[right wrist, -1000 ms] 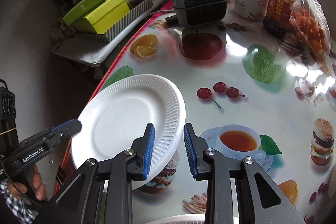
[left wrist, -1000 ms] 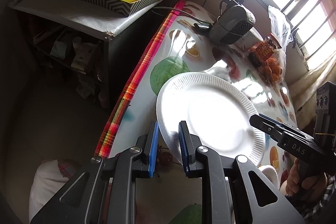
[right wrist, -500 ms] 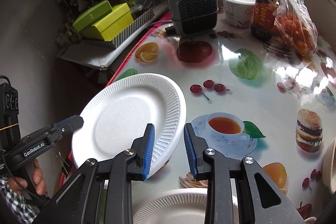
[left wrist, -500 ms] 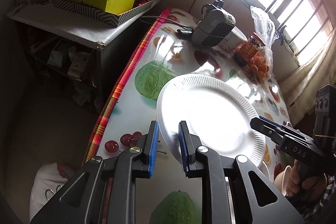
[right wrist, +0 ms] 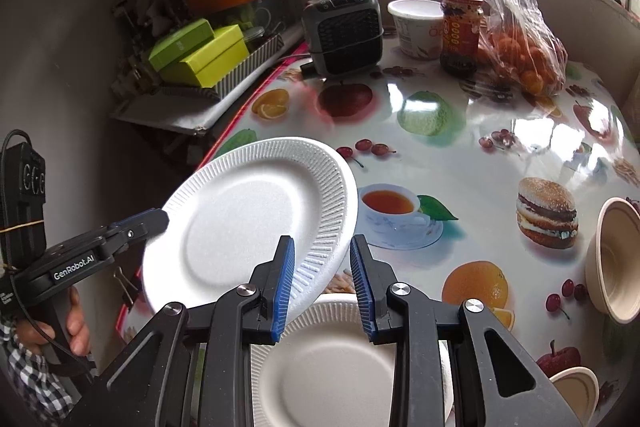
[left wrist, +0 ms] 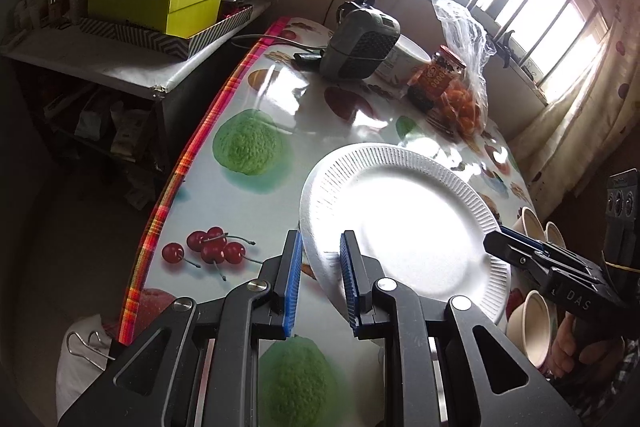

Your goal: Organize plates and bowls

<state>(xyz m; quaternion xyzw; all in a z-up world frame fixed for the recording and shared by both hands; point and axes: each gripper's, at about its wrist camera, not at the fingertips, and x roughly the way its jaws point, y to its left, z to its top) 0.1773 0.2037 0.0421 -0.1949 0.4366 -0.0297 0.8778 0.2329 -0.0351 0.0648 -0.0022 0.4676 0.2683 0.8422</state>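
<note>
A white foam plate [left wrist: 404, 223] hangs tilted above the fruit-print table [left wrist: 248, 211], carried by both grippers. My left gripper [left wrist: 320, 247] is shut on its near left rim, and in the right wrist view its tip [right wrist: 158, 217] bites the plate's [right wrist: 248, 227] left edge. My right gripper [right wrist: 322, 247] is shut on the opposite rim, its tip [left wrist: 494, 243] showing at the plate's right side. A second white plate [right wrist: 332, 367] lies on the table under the right gripper. Beige bowls [right wrist: 612, 259] [right wrist: 576, 391] lie at the right.
At the table's far end stand a grey heater [right wrist: 344, 27], a white tub [right wrist: 416, 23], a jar [right wrist: 460, 27] and a bag of oranges [right wrist: 520, 55]. A side shelf with green boxes [left wrist: 160, 3] lies beyond the table's plaid edge [left wrist: 176, 179]. More bowls [left wrist: 532, 311] sit near the right hand.
Both grippers have carried the plate up and back along the table toward the near end. The second plate and the bowls have come into view.
</note>
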